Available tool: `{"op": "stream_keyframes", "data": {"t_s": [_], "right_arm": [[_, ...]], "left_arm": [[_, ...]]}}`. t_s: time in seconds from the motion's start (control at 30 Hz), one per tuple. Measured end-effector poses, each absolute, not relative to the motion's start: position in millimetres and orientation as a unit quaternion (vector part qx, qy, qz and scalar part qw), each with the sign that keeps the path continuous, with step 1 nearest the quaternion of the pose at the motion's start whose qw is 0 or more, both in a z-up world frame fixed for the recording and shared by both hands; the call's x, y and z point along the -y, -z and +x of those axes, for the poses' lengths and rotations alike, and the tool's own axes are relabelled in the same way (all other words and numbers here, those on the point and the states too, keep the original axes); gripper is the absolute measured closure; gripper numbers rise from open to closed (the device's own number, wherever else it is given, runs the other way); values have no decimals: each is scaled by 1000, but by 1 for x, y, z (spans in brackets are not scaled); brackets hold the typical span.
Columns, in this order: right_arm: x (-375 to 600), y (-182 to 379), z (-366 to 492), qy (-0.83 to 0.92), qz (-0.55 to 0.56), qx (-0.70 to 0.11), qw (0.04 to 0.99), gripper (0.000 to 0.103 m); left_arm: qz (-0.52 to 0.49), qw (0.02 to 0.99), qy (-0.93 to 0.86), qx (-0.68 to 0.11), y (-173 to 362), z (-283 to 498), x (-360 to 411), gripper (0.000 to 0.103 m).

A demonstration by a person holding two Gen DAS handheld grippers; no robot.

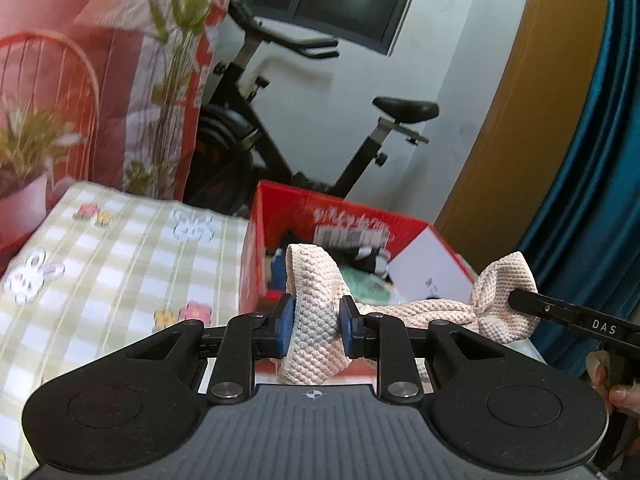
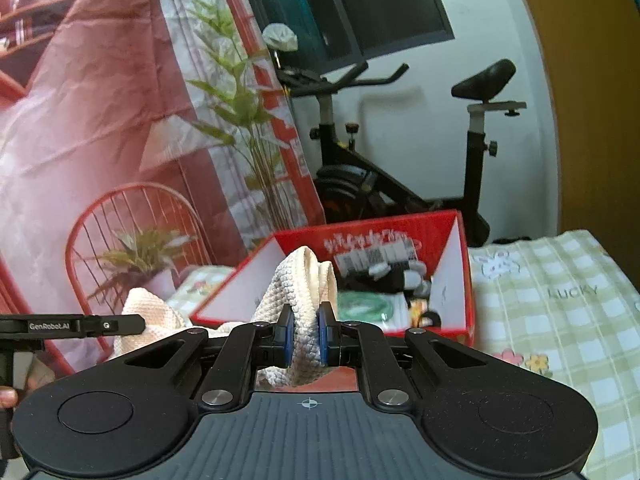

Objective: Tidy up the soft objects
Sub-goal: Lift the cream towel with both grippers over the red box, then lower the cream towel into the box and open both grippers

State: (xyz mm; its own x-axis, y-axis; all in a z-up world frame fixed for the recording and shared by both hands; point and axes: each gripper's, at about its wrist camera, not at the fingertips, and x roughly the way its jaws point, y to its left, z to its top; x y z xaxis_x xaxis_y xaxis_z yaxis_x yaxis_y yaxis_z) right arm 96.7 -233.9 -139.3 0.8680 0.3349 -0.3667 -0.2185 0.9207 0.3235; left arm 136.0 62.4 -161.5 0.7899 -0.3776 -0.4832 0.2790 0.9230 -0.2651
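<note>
Two grippers share one cream knitted cloth [image 1: 316, 304], stretched in the air between them, in front of the red cardboard box [image 1: 280, 216].

Exercise bike [image 2: 400, 176] stands against the white wall behind the box.

Checked green tablecloth [image 1: 120, 248] with rabbit and flower prints covers the surface beside the box.

Box is open at the top and holds dark and pale green soft items, blurred.

Left gripper [image 1: 318, 322]: blue pads pinch one bunched end of the cloth.

Right gripper [image 2: 306, 336]: jaws nearly together, clamped on the other end.
</note>
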Motion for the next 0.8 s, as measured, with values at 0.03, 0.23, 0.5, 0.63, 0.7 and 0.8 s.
{"op": "stream_keyframes", "data": {"t_s": [0.03,0.23,0.5,0.63,0.7,0.8], "right_arm": [[235,136,100,-145,134,-209,958,92],[234,120,133,-141,94,-200,965,92],[239,121,208,-114,37,-218,969,92],[236,134,244,-98,6,-242,965,92],[233,146,257,-90,-9,-260,961,92],[232,163,269,-73,-14,-286,955,92]], "left_arm": [[-88,943,175,-269,158,140,-60,77],[-68,951,172,-247,142,175,-42,81],[-48,954,164,-246,135,239,-12,86],[-54,947,155,-275,148,268,-2,86],[-58,941,155,-294,157,278,-2,86],[-57,931,163,-320,170,286,0,86]]}}
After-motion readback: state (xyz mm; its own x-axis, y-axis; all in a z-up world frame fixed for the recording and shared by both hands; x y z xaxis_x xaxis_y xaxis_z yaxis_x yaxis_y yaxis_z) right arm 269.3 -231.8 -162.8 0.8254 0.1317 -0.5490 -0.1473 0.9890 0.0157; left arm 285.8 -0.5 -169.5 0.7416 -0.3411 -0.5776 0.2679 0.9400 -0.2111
